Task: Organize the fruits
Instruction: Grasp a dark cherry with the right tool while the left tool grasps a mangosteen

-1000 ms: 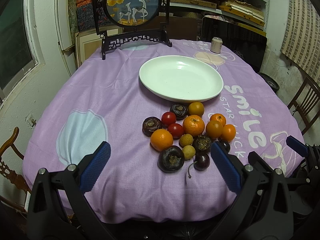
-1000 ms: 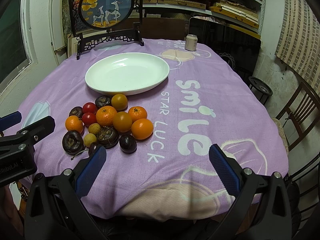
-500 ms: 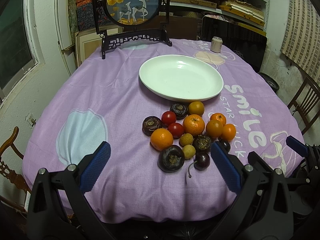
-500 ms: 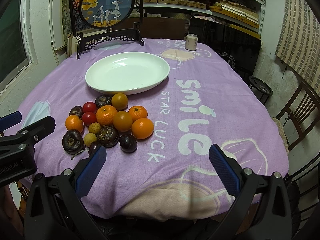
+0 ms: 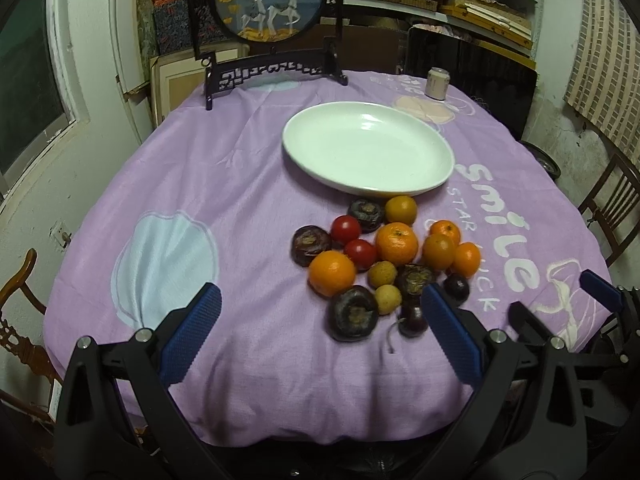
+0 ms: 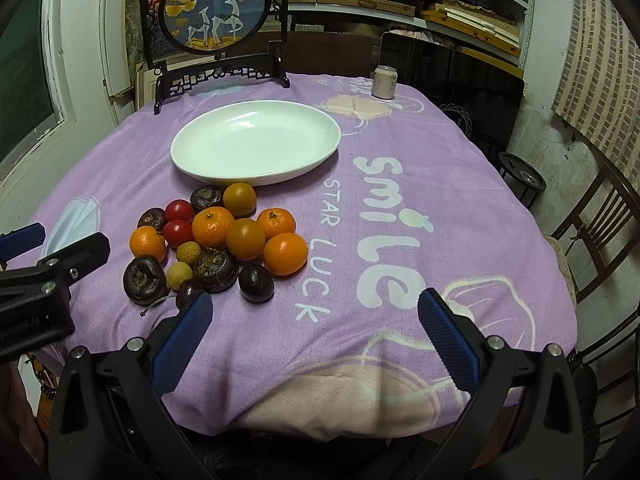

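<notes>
Your left gripper (image 5: 318,334) is sitting at the near edge of the table with its blue pads spread wide and nothing between them. Just past it is the fruit pile (image 5: 384,258), all bunched together on the purple tablecloth (image 5: 200,184): a few oranges (image 5: 332,273), two red tomatoes (image 5: 345,228), some dark wrinkly round ones (image 5: 353,312), a couple of small yellowish ones (image 5: 382,274), and a dark cherry-looking one (image 5: 413,318) right next to your left gripper's right-hand pad. None of it is on the white plate (image 5: 368,148), which sits just behind the pile, nearly touching the back fruits.

Moving right, your right gripper (image 6: 312,334) is spread apart too and holding nothing, hovering over the "smile" lettering area, with the fruit off to its left. Its left-hand pad is close to the nearest dark fruit (image 6: 256,283). Way at the back there's a round deer picture on a black stand (image 6: 218,12) and a small can (image 6: 385,82).
</notes>
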`<state>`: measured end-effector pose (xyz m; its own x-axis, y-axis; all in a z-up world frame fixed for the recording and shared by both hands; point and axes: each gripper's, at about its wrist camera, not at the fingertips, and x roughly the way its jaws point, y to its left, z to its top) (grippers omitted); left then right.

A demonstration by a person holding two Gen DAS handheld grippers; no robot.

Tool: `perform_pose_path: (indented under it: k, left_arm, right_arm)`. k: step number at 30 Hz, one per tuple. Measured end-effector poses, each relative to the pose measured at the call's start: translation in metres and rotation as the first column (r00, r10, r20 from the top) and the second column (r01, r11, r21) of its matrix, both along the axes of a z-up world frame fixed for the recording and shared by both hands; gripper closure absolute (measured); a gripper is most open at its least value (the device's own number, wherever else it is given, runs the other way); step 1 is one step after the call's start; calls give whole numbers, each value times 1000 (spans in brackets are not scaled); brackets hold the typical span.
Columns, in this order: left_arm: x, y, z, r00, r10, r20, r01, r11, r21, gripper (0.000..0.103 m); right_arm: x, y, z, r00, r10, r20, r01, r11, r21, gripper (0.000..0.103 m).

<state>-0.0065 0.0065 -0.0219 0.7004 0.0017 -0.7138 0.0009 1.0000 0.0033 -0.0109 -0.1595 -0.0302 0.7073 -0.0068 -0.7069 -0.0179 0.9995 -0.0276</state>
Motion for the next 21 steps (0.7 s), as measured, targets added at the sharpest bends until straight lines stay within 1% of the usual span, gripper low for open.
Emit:
perform_pose_path:
  k: [3, 6, 7, 8, 9, 13, 15, 17, 19, 21]
  left_arm:
    - [9, 18, -2, 1000, 27, -11, -27, 1000, 1, 2]
    - [3, 37, -7, 998, 55, 5, -55, 998, 20, 2]
    - [1, 43, -10, 998, 59, 1, -59, 998, 25, 2]
    - [-2, 50, -12, 998, 63, -7, -63, 998, 26, 2]
    - [-4, 56, -15, 998, 67, -19, -67, 997, 24, 2]
    - [-7, 67, -25, 996, 67, -57, -67, 998, -4, 2]
    - [-7, 65, -26, 997, 45, -64, -46, 999, -19, 2]
    - [-6, 60, -28, 998, 20, -65, -22, 999, -27, 2]
    - [-3, 52, -31, 996, -12, -84, 9, 999, -34, 2]
    - [1, 46, -37, 993, -45, -105, 40, 998, -47, 2]
  right_arm:
    - [7, -8, -7, 999, 28, -27, -27, 999, 30, 1]
    - [15, -13, -18, 992, 113, -53, -107, 988, 112, 1]
    - [15, -13, -18, 989, 139, -55, -131, 983, 129, 15]
    - [16, -12, -21, 984, 165, -61, -156, 978, 136, 37]
    - [18, -9, -24, 981, 180, -76, -169, 977, 133, 43]
    - [34, 0, -39, 965, 234, -122, -213, 964, 159, 55]
    - [43, 5, -46, 958, 252, -137, -229, 959, 166, 58]
    - [55, 10, -54, 955, 253, -153, -230, 961, 152, 72]
    - [60, 12, -55, 960, 247, -130, -229, 963, 139, 76]
    - [61, 11, -53, 959, 253, -130, -232, 961, 153, 76]
